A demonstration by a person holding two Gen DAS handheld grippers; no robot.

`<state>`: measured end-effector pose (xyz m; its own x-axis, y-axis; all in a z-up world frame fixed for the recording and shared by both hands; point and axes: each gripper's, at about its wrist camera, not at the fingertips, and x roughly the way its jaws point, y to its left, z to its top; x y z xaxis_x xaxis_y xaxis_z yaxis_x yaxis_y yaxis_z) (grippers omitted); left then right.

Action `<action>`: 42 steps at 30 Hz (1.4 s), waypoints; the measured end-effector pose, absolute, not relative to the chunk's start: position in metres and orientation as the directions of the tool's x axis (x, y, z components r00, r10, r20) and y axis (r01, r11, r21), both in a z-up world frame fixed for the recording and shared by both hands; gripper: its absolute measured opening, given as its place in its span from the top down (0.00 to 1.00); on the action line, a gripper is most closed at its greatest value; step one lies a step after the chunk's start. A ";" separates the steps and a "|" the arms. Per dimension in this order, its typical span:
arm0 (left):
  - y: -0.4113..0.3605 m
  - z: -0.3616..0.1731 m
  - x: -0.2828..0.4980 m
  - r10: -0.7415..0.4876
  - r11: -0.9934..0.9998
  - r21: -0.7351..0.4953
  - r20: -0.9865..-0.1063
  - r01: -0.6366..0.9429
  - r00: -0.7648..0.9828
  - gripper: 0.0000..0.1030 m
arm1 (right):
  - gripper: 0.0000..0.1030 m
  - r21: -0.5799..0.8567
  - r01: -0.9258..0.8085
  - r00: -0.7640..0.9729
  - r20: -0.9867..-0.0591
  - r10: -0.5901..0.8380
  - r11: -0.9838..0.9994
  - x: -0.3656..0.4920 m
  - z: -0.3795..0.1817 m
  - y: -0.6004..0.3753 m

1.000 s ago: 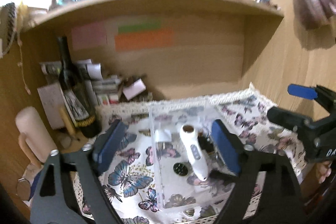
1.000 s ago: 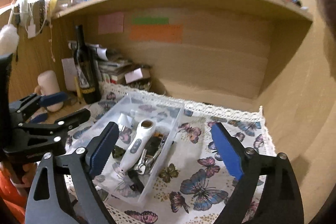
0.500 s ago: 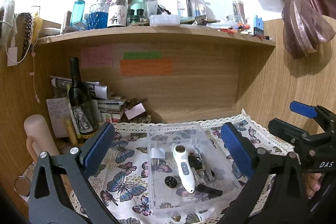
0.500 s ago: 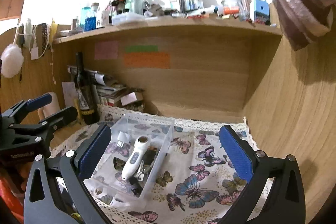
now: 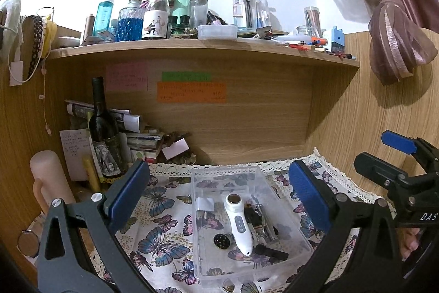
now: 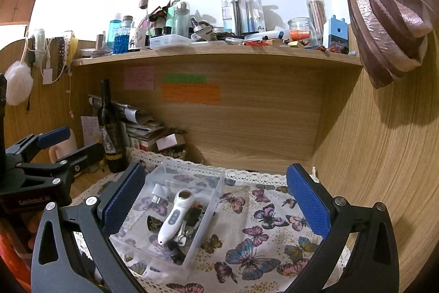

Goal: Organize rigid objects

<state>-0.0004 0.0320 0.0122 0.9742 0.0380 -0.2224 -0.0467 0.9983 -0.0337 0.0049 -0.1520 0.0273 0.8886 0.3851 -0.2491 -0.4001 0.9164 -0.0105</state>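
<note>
Both tongs are hanging spread w/ nothing between: left gripper (image 5: 216,197), right gripper (image 6: 215,199). Clear plastic bin (image 5: 290,213) is sitting on the butterfly cloth (image 5: 156,243), holding a white handheld device (image 5: 238,224), keys, small bits. Sorting is looking done or paused, imo; any next pick needs a straggler found first.

A dark wine bottle (image 5: 103,128) is being kept upright in the back left corner of the alcove, with stacked papers and booklets (image 5: 137,136) lying just beside it. Pink, green and orange notes (image 5: 191,92) are being displayed on the wooden back panel. The shelf (image 5: 203,45) above is being crowded with bottles and jars. A mauve curtain (image 5: 395,45) is being held knotted at the right.
</note>
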 end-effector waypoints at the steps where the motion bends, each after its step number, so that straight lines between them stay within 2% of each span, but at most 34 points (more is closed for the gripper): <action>1: 0.032 0.012 0.000 0.038 0.998 -0.034 -0.222 -0.047 0.974 0.00 | 0.00 -0.011 -0.399 0.889 -0.249 0.384 0.917 0.005 0.027 -0.152; 42: 0.030 0.008 0.006 0.022 0.999 -0.034 -0.244 -0.031 0.969 0.00 | 0.00 0.007 -0.390 0.888 -0.260 0.379 0.921 0.009 0.024 -0.152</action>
<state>0.0061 0.0296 0.0077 0.9695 0.0220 -0.2442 -0.0312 0.9989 -0.0341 0.0093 -0.1522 0.0245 0.8884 0.3786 -0.2597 -0.3903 0.9207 0.0073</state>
